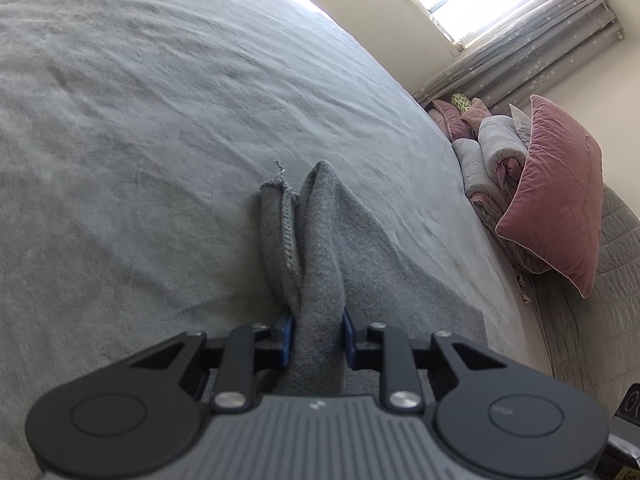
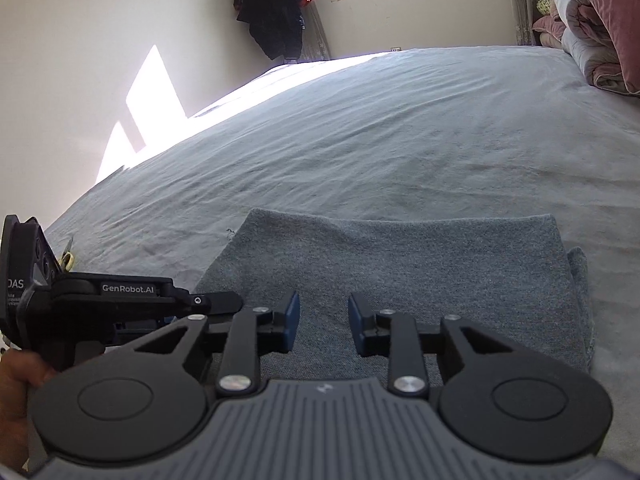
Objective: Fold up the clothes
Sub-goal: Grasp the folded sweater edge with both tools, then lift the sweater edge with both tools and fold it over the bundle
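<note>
Two claws over a grey garment [image 2: 384, 272], left claw [image 1: 318, 336] pinching its bunched edge, right claw [image 2: 323, 322] open, garment's near edge hidden.

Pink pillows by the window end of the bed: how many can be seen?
2 clear ones. A large pink pillow leans on the rolled quilts; a smaller one lies behind them near the curtain. More may be hidden by the quilts.

"GenRobot.AI" stands in white on the left claw [image 2: 218, 302] at the frame's left edge. Beside it, partly cut off, reads "DAS".
</note>
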